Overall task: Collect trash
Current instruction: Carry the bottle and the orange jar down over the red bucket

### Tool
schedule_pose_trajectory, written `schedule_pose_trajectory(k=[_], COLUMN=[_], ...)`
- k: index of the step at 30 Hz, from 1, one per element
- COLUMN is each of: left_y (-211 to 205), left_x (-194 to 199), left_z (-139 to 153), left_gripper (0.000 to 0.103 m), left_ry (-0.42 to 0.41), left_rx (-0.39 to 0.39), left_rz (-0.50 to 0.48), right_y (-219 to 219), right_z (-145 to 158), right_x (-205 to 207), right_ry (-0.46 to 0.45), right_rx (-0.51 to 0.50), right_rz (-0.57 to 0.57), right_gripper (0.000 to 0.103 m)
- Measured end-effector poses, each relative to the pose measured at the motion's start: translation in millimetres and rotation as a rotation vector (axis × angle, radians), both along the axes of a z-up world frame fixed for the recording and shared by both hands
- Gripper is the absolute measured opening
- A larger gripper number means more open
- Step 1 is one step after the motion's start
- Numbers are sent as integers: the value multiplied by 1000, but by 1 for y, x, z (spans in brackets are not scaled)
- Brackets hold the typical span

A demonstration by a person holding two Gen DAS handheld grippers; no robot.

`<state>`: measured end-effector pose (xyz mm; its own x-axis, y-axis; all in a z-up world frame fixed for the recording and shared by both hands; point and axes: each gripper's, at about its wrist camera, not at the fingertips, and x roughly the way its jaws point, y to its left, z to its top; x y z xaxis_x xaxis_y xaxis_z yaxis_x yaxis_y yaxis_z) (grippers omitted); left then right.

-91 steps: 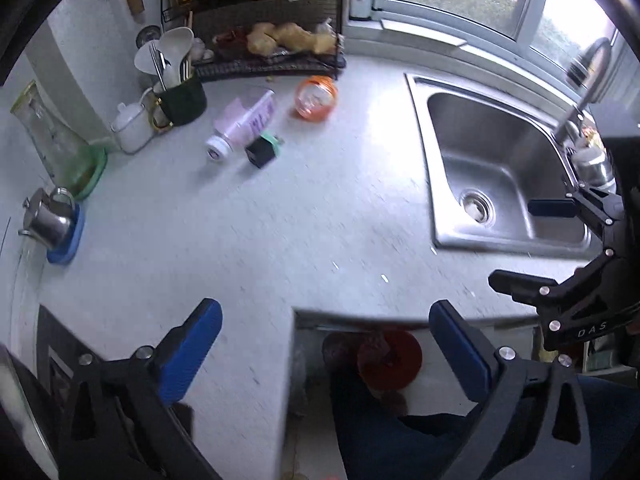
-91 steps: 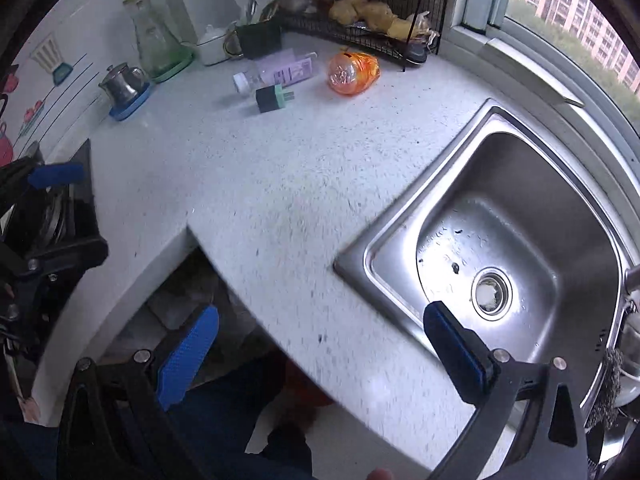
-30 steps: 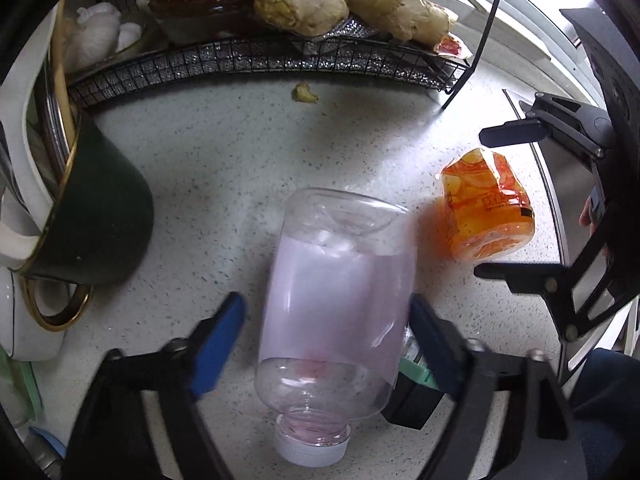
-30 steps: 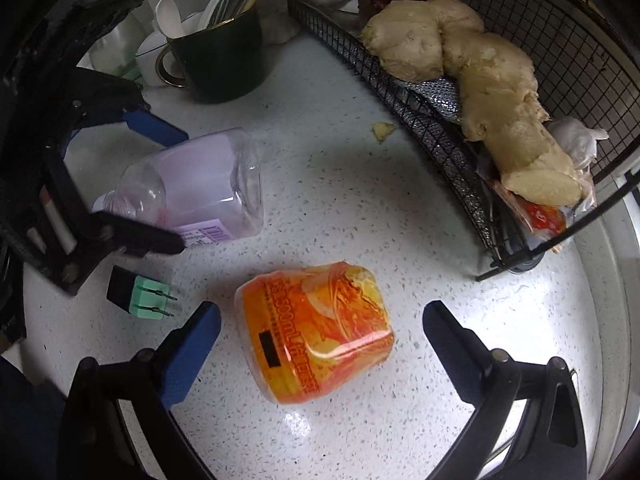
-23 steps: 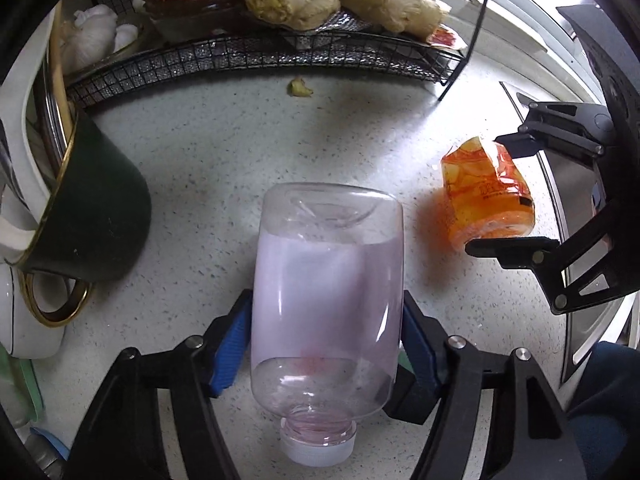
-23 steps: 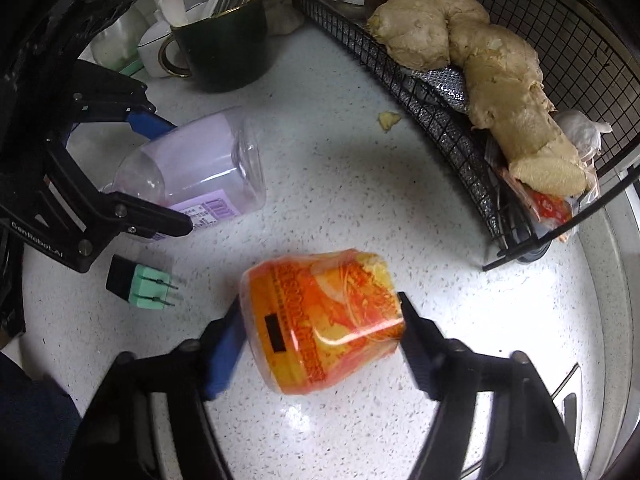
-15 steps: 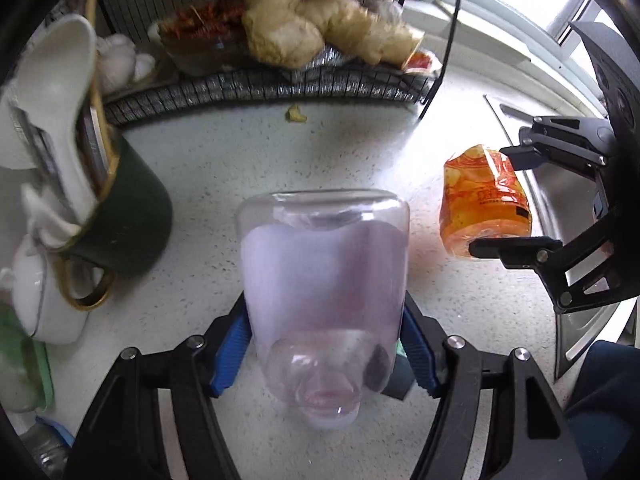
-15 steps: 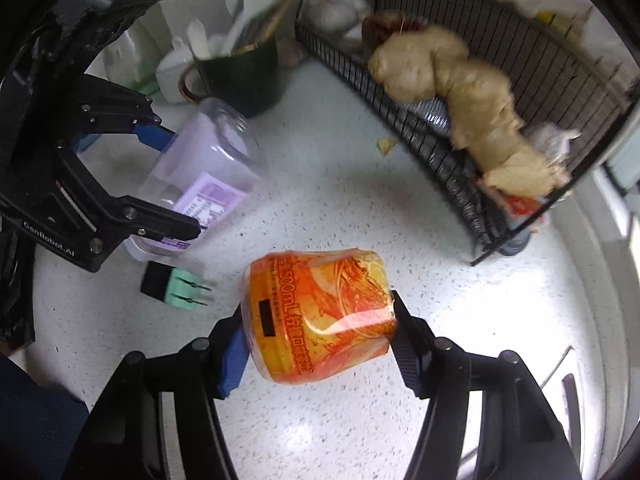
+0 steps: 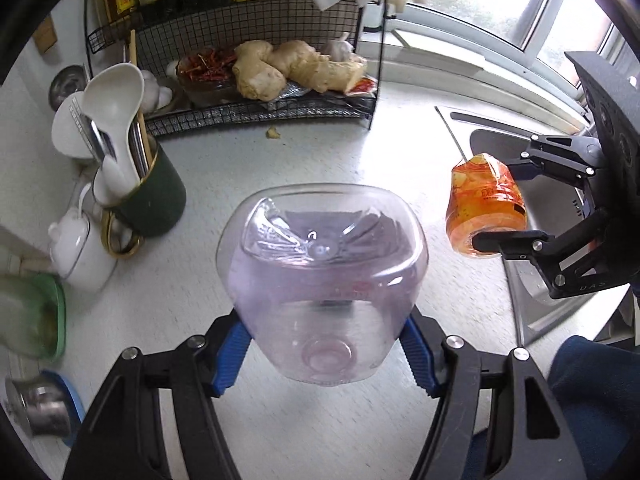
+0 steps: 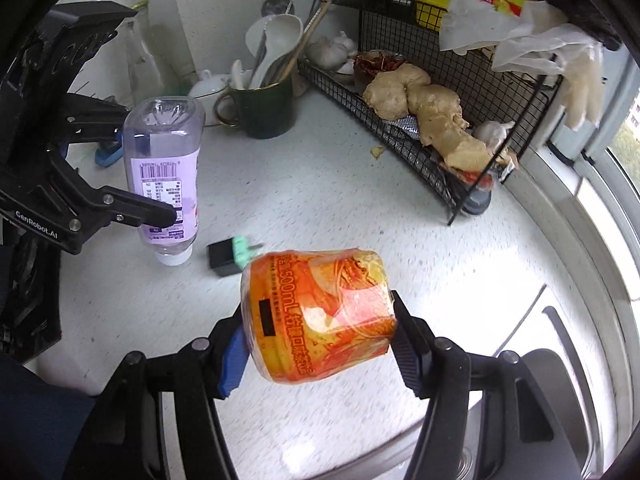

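A clear bottle with a purple label (image 9: 324,280) hangs base-forward off the white counter (image 9: 320,160), and my left gripper (image 9: 324,346) is shut on its sides. In the right wrist view the same bottle (image 10: 164,168) is tilted with its white cap down, clear of the surface. A crushed orange drink bottle (image 10: 320,316) is also lifted, with my right gripper (image 10: 320,350) shut on it. From the left wrist view the orange bottle (image 9: 484,204) hangs to the right, near the sink edge. A small black and green plug (image 10: 230,254) lies on the counter between the two.
A black wire rack (image 9: 260,114) with ginger, garlic and chillies stands at the back. A dark green mug of utensils (image 9: 152,204) and a white teapot (image 9: 80,252) stand at the left. The steel sink (image 9: 552,216) is on the right under the window.
Both grippers closed on their bottles, which were lying on the counter, and lifted them. Both hands have risen and drawn back, so more of the rack and counter shows.
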<state>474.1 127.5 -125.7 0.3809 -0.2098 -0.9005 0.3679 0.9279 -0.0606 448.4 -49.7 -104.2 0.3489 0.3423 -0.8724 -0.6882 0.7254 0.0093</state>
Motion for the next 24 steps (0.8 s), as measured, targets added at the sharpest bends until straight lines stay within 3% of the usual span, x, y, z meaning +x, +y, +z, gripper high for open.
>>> schedule_pose_trajectory(k=[14, 19, 24], left_y=[-44, -66, -83], left_x=[-103, -148, -193], left_z=[22, 27, 26], left_gripper=[65, 65, 65], left_ry=[-11, 1, 3], left_rx=[6, -39, -12], left_rz=[26, 30, 43], right_y=[-31, -42, -56], right_z=[16, 19, 16], right_x=[-98, -136, -180], right_ry=[-57, -64, -64], right_rx=[48, 61, 58], right_rz=[18, 33, 38], right_gripper=[59, 59, 59])
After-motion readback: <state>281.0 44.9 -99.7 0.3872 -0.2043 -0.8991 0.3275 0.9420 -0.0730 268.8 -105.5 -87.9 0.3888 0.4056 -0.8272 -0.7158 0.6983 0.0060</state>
